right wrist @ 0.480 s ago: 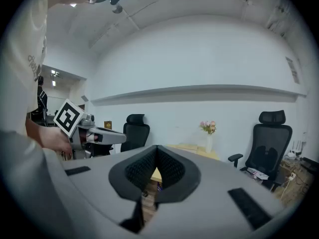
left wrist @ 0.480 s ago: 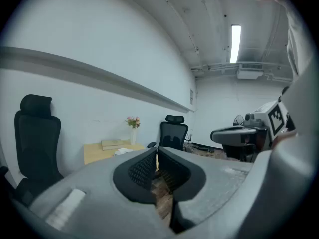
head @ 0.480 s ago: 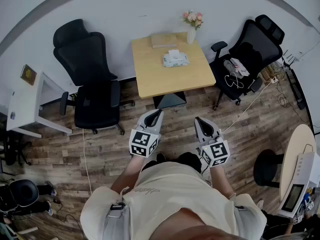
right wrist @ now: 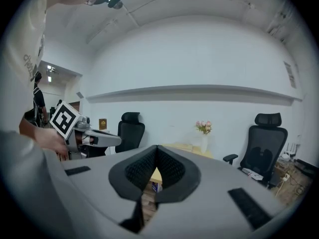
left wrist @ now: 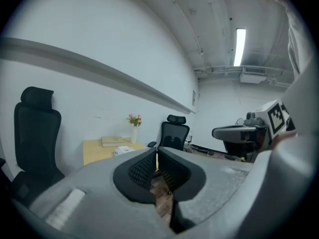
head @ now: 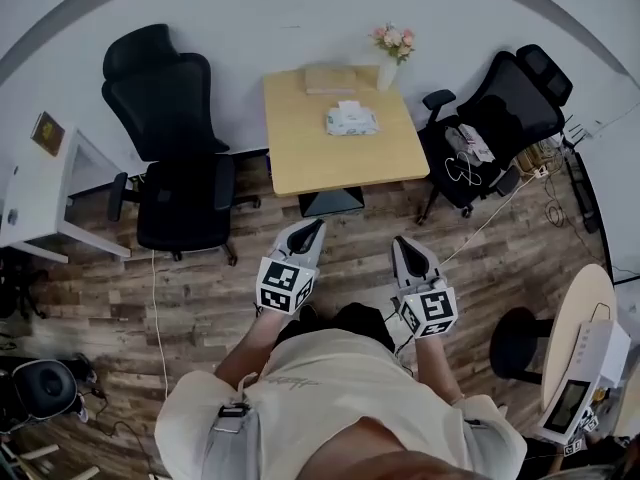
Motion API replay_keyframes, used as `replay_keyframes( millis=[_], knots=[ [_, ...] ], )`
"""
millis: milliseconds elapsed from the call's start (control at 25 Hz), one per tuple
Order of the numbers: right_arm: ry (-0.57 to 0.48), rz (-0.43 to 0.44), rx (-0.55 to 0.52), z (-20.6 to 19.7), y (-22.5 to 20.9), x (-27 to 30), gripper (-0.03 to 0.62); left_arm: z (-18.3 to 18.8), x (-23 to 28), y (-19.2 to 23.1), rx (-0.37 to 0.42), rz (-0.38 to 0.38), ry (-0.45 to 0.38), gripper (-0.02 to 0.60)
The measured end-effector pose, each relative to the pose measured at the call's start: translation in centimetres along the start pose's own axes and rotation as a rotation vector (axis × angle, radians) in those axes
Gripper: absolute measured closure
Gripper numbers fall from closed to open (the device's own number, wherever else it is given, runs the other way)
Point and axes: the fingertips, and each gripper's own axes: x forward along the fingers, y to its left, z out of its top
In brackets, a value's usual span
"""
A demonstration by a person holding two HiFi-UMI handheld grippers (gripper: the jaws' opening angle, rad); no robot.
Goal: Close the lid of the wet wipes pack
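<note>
Wood floor [head: 200,298] underfoot; desk [head: 340,163] well ahead, wet wipes pack [head: 352,120] lying on it. Left gripper [head: 313,228] and right gripper [head: 402,245] both closed, empty. Risk, I judge: pressing the lid unbraced skids the pack.

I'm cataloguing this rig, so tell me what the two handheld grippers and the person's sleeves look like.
The left gripper and right gripper are light grey, tapering to jaws lined with black ribbed pads. Each carries a white cube with black square markers. The person wears a cream short-sleeved T-shirt.
</note>
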Motion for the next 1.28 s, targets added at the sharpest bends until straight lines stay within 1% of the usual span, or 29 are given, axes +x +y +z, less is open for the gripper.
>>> replay_keyframes(
  millis=[160, 280, 400, 560, 720, 800, 880, 1000, 1160, 1280],
  knots=[
    [0.044, 0.002, 0.066, -1.5, -1.1, 0.1, 0.592, -1.8, 1.4, 0.1, -0.034, -0.014, 0.051, 0.560],
    [0.079, 0.005, 0.080, -2.7, -2.0, 0.6, 0.592, -2.5, 3.1, -0.3, -0.036, -0.036, 0.082, 0.560],
    [0.097, 0.029, 0.081, -3.3, -2.9, 1.5, 0.591, -2.5, 5.3, -0.4, -0.034, -0.043, 0.098, 0.559],
    [0.087, 0.074, 0.071, -2.9, -5.1, 3.8, 0.591, -0.9, 8.6, 0.0, -0.021, -0.027, 0.097, 0.558],
    [0.047, 0.107, 0.051, -1.5, -7.9, 6.8, 0.592, 1.9, 11.8, 1.0, 0.032, -0.010, 0.089, 0.560],
    [0.038, 0.110, 0.064, -1.3, -9.4, 8.1, 0.591, 3.2, 13.2, 1.3, 0.057, -0.004, 0.084, 0.559],
    [0.024, 0.120, 0.101, -1.0, -10.9, 9.4, 0.592, 4.0, 14.7, 1.9, 0.070, 0.005, 0.085, 0.559],
    [-0.008, 0.142, 0.151, -0.4, -13.4, 11.0, 0.592, 4.6, 17.0, 2.5, 0.060, 0.026, 0.089, 0.559],
    [0.001, 0.157, 0.114, -0.6, -16.4, 12.7, 0.591, 5.3, 19.5, 2.7, 0.046, 0.048, 0.093, 0.560],
    [0.021, 0.211, 0.141, -1.4, -17.6, 14.0, 0.592, 5.6, 21.2, 3.7, 0.036, 0.065, 0.090, 0.560]
  ],
)
